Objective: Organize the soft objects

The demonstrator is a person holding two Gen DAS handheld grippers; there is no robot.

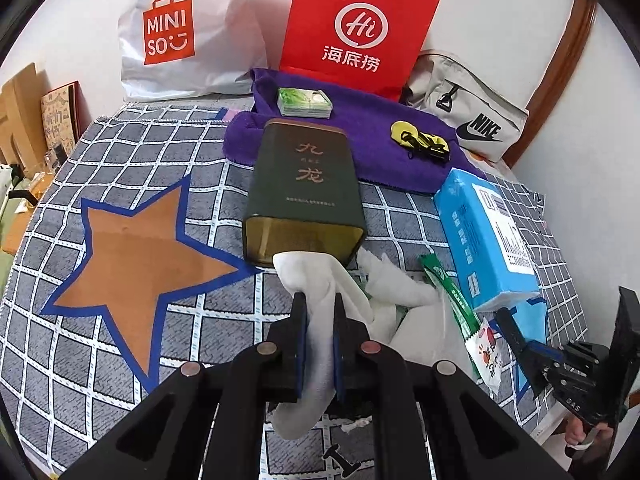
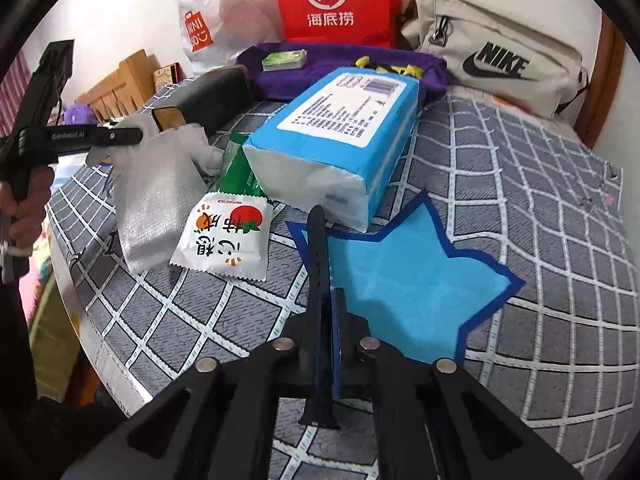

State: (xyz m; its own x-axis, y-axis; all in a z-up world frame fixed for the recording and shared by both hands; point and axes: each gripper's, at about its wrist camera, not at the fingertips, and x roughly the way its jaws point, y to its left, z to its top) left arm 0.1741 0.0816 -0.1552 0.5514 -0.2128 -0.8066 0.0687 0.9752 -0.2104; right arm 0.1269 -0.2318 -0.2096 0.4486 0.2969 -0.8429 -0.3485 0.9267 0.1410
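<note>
My left gripper (image 1: 320, 300) is shut on a white sock (image 1: 316, 280), held just above the mat in front of a dark green tin (image 1: 304, 188). The same sock (image 2: 156, 200) hangs from the left gripper (image 2: 136, 136) in the right wrist view. A second white sock (image 1: 400, 292) lies crumpled to its right. My right gripper (image 2: 326, 296) is shut on a dark blue watch strap (image 2: 318, 248), above the blue star patch (image 2: 404, 284); it also shows in the left wrist view (image 1: 516, 332).
A blue tissue pack (image 2: 340, 136), a white snack packet (image 2: 224, 236) and a green sachet (image 2: 240, 172) lie on the grey checked mat (image 2: 540, 208). An orange star patch (image 1: 140, 252) is on the left. Behind are a purple towel (image 1: 360, 132), card deck (image 1: 304, 102), shopping bags and a Nike pouch (image 2: 496, 48).
</note>
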